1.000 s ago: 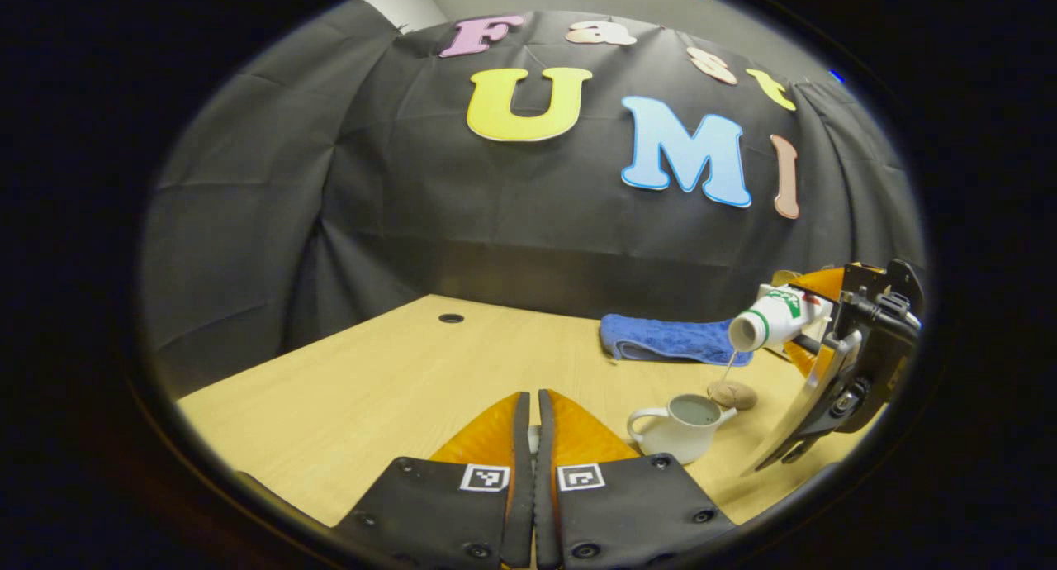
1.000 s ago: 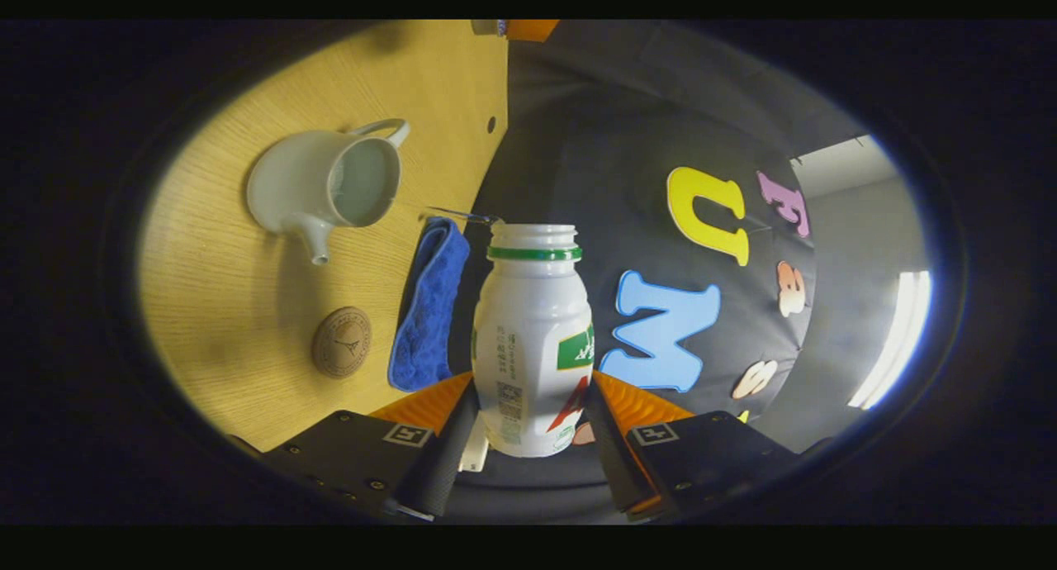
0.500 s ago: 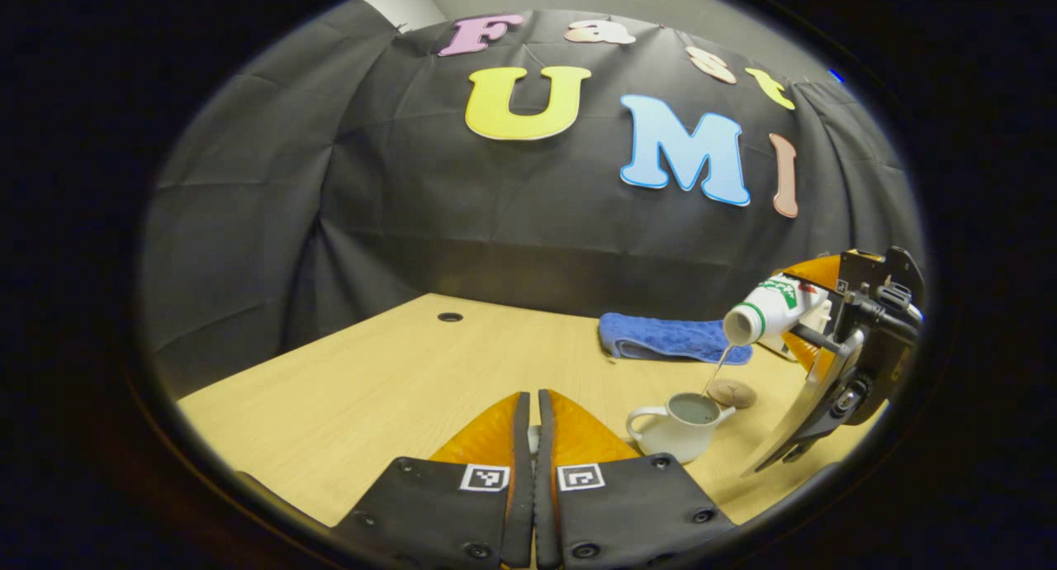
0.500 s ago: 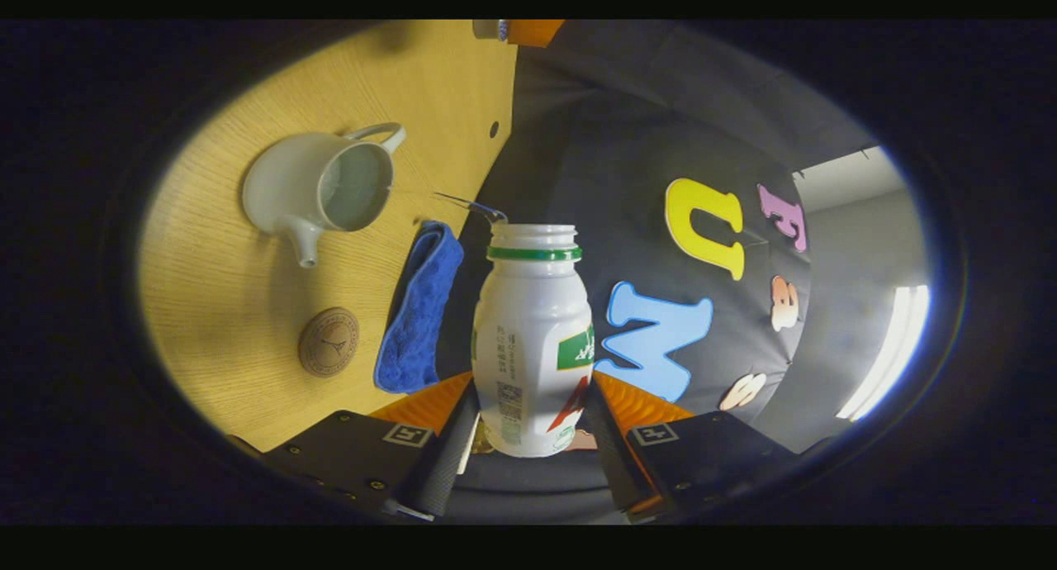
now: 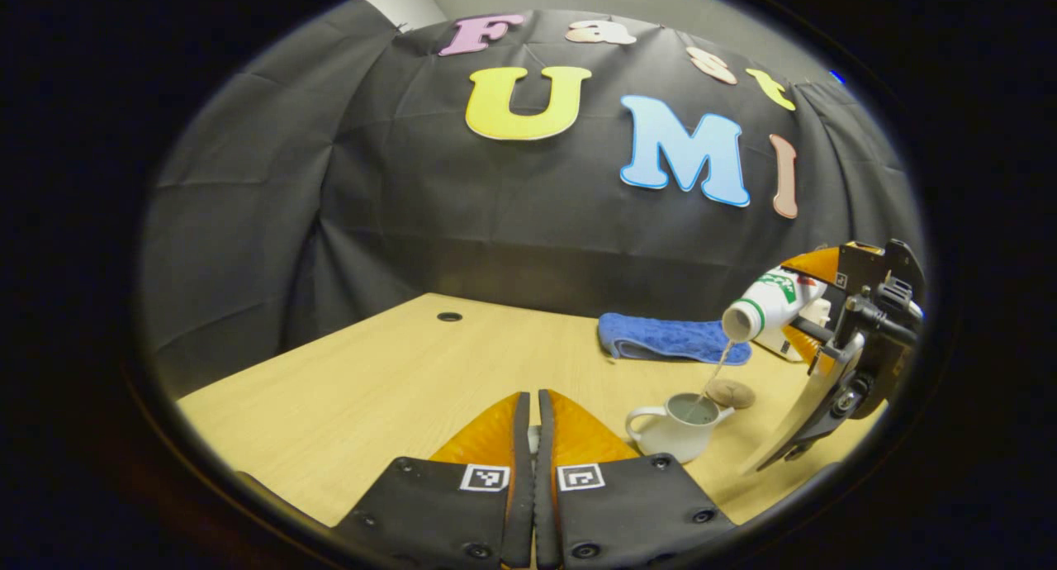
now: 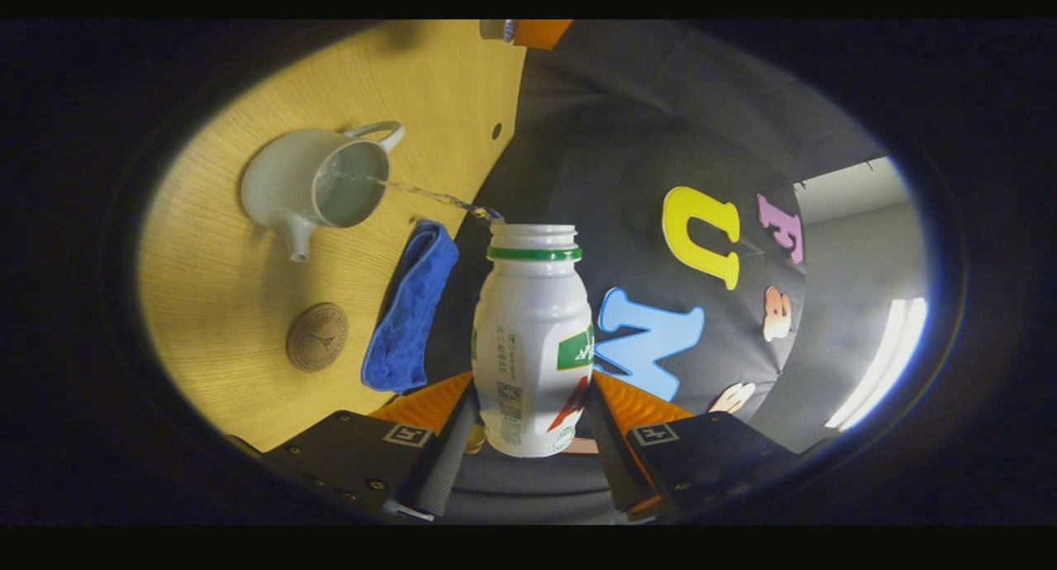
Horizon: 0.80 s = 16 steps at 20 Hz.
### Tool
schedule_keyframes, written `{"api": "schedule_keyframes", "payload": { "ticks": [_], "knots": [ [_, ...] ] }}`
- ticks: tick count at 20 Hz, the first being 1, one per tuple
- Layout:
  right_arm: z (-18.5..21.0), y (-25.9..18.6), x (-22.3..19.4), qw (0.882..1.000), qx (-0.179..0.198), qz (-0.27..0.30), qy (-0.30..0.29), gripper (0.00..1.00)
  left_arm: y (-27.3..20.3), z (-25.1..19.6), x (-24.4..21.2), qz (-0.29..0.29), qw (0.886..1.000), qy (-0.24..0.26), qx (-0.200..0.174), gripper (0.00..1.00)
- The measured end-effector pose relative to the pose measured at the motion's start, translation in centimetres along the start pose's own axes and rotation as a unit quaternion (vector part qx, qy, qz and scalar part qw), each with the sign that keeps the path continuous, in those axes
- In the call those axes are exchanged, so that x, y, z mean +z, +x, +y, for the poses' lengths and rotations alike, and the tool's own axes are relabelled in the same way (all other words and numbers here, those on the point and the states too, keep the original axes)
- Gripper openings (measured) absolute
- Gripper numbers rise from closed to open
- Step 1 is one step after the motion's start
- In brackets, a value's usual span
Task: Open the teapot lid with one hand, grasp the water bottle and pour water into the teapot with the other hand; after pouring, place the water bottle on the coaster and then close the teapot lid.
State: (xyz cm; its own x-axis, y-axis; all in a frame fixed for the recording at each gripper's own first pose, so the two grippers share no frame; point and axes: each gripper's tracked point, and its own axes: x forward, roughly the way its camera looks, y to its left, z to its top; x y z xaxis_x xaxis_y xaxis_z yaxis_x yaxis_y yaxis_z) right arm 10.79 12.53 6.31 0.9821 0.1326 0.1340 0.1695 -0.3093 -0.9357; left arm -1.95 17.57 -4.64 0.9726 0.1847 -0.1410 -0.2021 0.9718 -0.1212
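A white teapot (image 5: 665, 434) stands without a lid on the wooden table (image 5: 396, 388), water inside it. My right gripper (image 6: 533, 380) is shut on a white bottle (image 6: 533, 339) with a green neck ring, tipped mouth-down above the pot. A thin stream of water (image 6: 421, 194) runs from the bottle mouth into the teapot (image 6: 281, 182). In the left gripper view the bottle (image 5: 768, 306) hangs up and to the right of the pot. My left gripper (image 5: 533, 396) is held low at the near table edge, shut, with a pale sliver of the lid between its fingers. A round brown coaster (image 6: 317, 348) lies beside the pot.
A folded blue towel (image 5: 669, 339) lies behind the teapot near the back wall, right beside the coaster (image 5: 732, 393). There is a small round hole (image 5: 449, 316) in the table at the far left. Black cloth closes the back.
The right gripper has tipped the bottle further and shifted it a little. The water stream now falls into the teapot's opening rather than near its spout. The left gripper has stayed put.
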Motion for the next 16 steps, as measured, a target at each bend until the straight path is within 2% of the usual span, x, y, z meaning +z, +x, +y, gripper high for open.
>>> {"api": "schedule_keyframes", "payload": {
  "ticks": [16],
  "knots": [
    [-1.6, 0.1, 0.2, 0.999, -0.026, -0.008, -0.032, 0.72, 0.0, -0.1, -0.2, 0.006, 1.000, 0.000, -0.007, 0.07]
  ]
}}
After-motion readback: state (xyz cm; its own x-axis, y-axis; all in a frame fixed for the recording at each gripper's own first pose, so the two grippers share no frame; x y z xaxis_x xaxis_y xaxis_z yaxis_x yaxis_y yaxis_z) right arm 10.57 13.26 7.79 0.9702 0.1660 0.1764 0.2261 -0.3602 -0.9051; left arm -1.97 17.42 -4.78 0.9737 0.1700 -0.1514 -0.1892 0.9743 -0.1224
